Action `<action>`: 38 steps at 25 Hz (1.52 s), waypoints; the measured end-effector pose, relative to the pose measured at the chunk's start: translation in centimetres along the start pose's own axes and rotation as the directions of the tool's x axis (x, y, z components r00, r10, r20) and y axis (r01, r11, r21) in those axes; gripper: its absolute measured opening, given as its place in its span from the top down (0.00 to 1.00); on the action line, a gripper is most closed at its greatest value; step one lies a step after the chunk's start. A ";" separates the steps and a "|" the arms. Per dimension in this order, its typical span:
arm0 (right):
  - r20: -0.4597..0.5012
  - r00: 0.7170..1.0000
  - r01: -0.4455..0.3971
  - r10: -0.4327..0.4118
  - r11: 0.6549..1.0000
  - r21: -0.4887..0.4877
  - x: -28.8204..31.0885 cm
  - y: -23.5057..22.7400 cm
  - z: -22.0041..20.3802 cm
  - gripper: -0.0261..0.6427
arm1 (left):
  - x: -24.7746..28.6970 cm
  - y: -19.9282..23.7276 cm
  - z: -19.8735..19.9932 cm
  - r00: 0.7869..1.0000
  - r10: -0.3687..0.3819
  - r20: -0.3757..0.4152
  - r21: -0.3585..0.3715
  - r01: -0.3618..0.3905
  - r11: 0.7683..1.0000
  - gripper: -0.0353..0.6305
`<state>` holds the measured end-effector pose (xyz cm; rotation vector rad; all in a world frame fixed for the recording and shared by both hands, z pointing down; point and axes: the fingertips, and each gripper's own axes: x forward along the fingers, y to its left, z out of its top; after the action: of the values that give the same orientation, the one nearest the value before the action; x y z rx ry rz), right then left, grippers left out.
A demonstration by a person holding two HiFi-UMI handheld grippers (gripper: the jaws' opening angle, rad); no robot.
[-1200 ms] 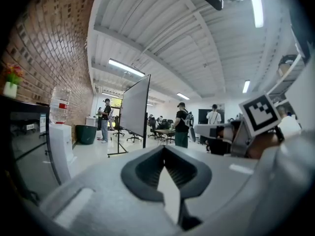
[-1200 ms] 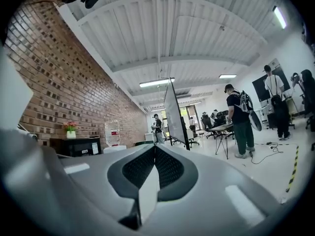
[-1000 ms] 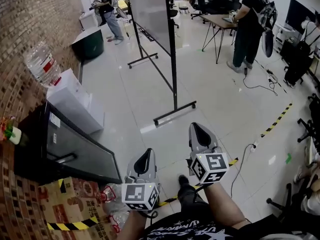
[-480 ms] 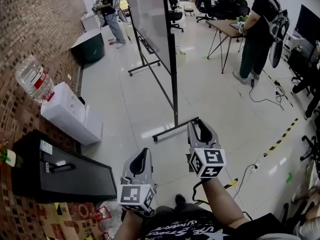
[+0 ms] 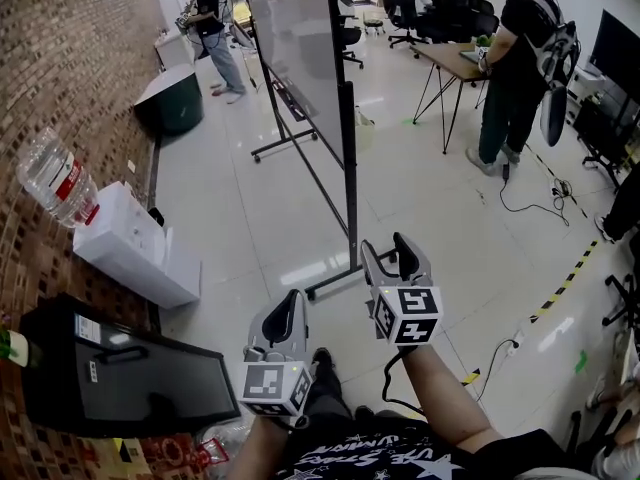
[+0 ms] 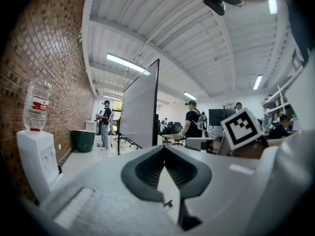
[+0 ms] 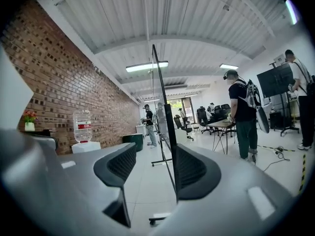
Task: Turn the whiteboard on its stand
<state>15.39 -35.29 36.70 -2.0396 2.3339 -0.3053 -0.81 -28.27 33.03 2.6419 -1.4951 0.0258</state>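
Both arms low, claws out front, level. Left claw (image 5: 292,303) together, empty. Right claw (image 5: 388,251) apart, just been opening, nothing between its pads. Tiled floor (image 5: 250,198), brick wall (image 5: 70,58) at left. Whiteboard (image 5: 295,38) upright on stand, just ahead of right claw, edge-on, long axis running away down room.

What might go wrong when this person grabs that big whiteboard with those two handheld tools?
The whiteboard is tall and sits on a narrow-footed stand, so a hard shove might tip it. A person stands beyond it and could be hit if it swings round. The right gripper, its jaws just opening with nothing between them, may slip off the board's thin edge.
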 end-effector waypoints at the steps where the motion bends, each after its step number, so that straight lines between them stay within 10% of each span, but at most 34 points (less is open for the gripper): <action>1: 0.003 1.000 0.011 -0.011 1.000 -0.005 1.2 -0.3 0.3 0.59 | 0.9 0.5 0.0 1.000 -0.010 0.005 0.000 0.010 1.000 0.94; 23: -0.037 0.975 0.216 -0.218 0.975 -0.045 27.3 -4.2 0.7 0.51 | 20.4 16.1 2.0 0.985 -0.170 -0.008 0.013 0.170 0.985 0.94; 38: 0.101 0.965 0.253 -0.240 0.957 -0.139 30.9 -8.3 4.7 0.58 | 29.3 14.3 2.0 0.974 -0.224 -0.037 -0.008 0.224 0.975 0.94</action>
<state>19.84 -67.36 36.82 -2.3688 2.1152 -0.0465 2.02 -60.74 34.15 2.7724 -1.1767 0.0541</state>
